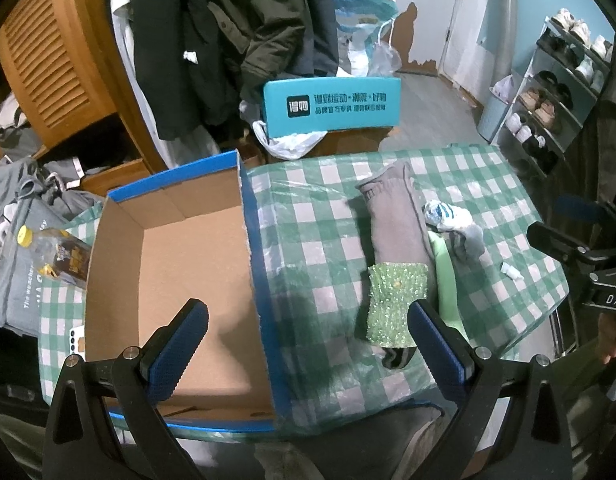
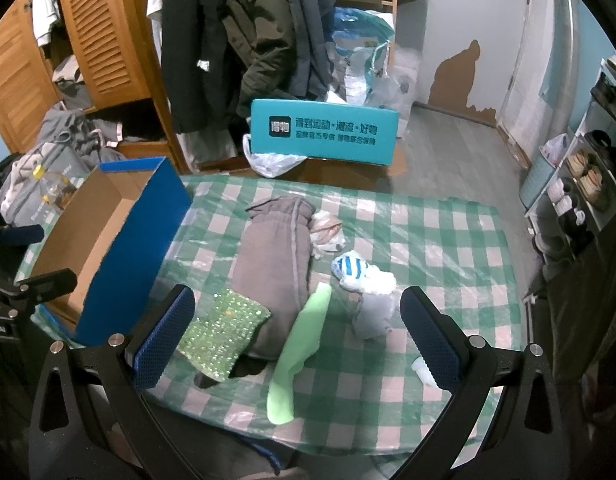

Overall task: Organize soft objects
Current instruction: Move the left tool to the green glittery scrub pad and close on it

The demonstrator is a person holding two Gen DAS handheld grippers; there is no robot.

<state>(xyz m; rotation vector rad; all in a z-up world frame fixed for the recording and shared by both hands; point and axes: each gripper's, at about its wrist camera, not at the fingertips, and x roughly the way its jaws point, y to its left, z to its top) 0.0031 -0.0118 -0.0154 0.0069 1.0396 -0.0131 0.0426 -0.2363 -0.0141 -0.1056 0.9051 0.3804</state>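
An empty blue cardboard box [image 1: 260, 280] [image 2: 132, 240] stands on the left of the checked table. Right of it lies folded grey clothing [image 1: 396, 220] [image 2: 272, 264] with a sparkly green cloth [image 1: 394, 302] [image 2: 224, 330] on its near end. A light green sock [image 2: 298, 352] [image 1: 446, 280], a grey sock [image 2: 374, 312] and a white sock with blue stripes [image 2: 356, 270] [image 1: 448, 216] lie beside it. My left gripper [image 1: 308, 348] hovers open over the box's right wall. My right gripper [image 2: 298, 328] hangs open above the clothes, holding nothing.
A small white tube [image 2: 424, 372] [image 1: 512, 272] lies near the table's right front. A crumpled plastic wrapper [image 2: 326, 230] sits past the grey clothing. A plastic bottle [image 1: 56, 256] stands left of the box. Behind the table are a teal box [image 2: 324, 132], hanging coats and a shoe rack [image 1: 548, 92].
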